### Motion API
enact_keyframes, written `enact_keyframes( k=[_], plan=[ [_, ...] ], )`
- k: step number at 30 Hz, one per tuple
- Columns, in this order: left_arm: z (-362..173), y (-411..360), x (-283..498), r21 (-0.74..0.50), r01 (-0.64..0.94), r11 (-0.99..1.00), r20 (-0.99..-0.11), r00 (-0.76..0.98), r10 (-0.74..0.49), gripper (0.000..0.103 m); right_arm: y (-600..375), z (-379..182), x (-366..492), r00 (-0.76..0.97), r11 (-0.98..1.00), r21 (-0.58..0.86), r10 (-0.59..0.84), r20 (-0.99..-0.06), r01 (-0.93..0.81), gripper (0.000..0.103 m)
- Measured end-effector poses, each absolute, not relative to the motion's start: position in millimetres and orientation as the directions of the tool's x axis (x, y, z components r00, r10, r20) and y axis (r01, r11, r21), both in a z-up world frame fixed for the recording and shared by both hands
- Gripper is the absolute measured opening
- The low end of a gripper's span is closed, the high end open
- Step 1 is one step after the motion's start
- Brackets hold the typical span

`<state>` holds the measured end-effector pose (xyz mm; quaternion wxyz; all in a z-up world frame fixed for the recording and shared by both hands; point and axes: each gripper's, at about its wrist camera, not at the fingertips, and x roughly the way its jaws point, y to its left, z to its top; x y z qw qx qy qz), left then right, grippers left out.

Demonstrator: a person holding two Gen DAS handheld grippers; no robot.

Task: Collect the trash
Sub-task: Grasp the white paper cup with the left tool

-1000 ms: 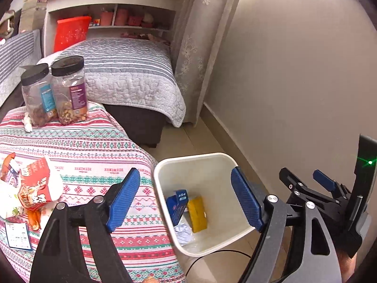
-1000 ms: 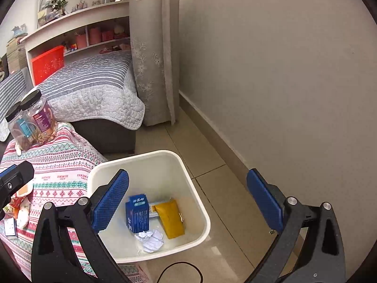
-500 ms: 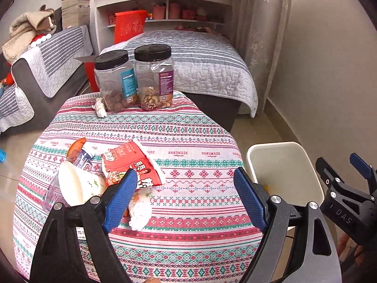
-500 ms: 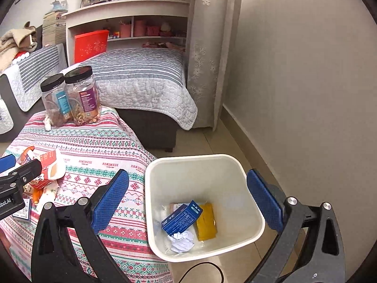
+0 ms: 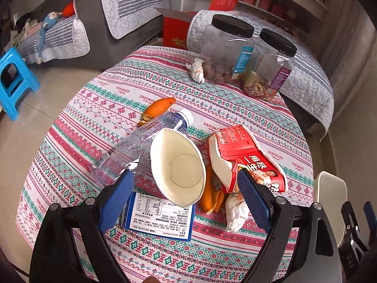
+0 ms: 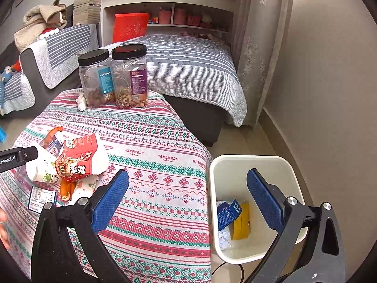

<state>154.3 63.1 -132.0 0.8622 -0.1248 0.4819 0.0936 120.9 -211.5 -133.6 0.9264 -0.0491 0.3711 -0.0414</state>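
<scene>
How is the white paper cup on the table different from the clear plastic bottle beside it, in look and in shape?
The paper cup is opaque white, while the plastic bottle is see-through. The cup is short and wide, with its open mouth squashed to an oval; the bottle is long and narrow, with a white cap on. The cup also partly covers the bottle in the left wrist view. Both lie on their sides on the patterned tablecloth, in the pile of trash.

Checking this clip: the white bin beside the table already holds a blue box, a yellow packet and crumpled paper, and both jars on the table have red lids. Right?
Not quite. The two jars have black lids, not red, as the right wrist view shows. The rest holds: the white bin contains a blue box, a yellow packet and crumpled paper.
</scene>
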Motion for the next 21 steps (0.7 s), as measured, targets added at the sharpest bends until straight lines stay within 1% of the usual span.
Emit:
enact_keyframes(
  k=[2, 4, 6, 7, 8, 9, 10, 11, 13, 15, 20, 21],
  plan=[
    [-141, 73, 161, -0.154, -0.318, 0.936, -0.869, 0.495, 0.025, 0.087, -204, -140, 127, 0.709, 0.993, -0.116, -0.099, -0.698, 0.025, 0.096],
    [-152, 80, 167, -0.202, -0.338, 0.919, -0.877, 0.480, -0.016, 0.087, -198, -147, 134, 0.689, 0.996, -0.087, -0.072, -0.721, 0.013, 0.096],
    [-160, 82, 173, -0.234, -0.340, 0.911, -0.882, 0.468, -0.052, 0.087, -195, -154, 142, 0.663, 1.000, -0.029, -0.026, -0.748, 0.007, 0.096],
    [-164, 81, 175, -0.248, -0.334, 0.909, -0.883, 0.463, -0.070, 0.083, -194, -158, 146, 0.644, 1.000, 0.015, 0.008, -0.765, 0.005, 0.096],
    [-168, 81, 176, -0.261, -0.323, 0.910, -0.885, 0.457, -0.091, 0.068, -194, -163, 150, 0.623, 0.998, 0.068, 0.050, -0.781, 0.005, 0.096],
    [-171, 80, 178, -0.270, -0.307, 0.912, -0.889, 0.445, -0.113, 0.056, -195, -168, 155, 0.598, 0.991, 0.133, 0.102, -0.795, 0.008, 0.096],
    [-173, 79, 179, -0.271, -0.295, 0.916, -0.892, 0.435, -0.124, 0.046, -194, -174, 160, 0.570, 0.979, 0.202, 0.158, -0.806, 0.015, 0.096],
    [-173, 78, 177, -0.272, -0.284, 0.919, -0.888, 0.441, -0.127, 0.042, -194, -180, 164, 0.544, 0.964, 0.265, 0.208, -0.813, 0.027, 0.096],
    [-167, 79, 174, -0.287, -0.256, 0.923, -0.875, 0.462, -0.144, 0.039, -192, -193, 173, 0.497, 0.925, 0.377, 0.303, -0.813, 0.053, 0.096],
    [-156, 80, 169, -0.301, -0.229, 0.926, -0.857, 0.490, -0.157, 0.038, -188, -204, 179, 0.463, 0.889, 0.450, 0.367, -0.807, 0.080, 0.096],
    [-126, 79, 156, -0.276, -0.167, 0.946, -0.814, 0.564, -0.138, 0.038, -168, -218, 193, 0.444, 0.861, 0.498, 0.409, -0.797, 0.100, 0.096],
    [-123, 79, 155, -0.273, -0.162, 0.948, -0.809, 0.572, -0.135, 0.038, -165, -219, 196, 0.445, 0.857, 0.506, 0.417, -0.792, 0.098, 0.094]
  ],
)
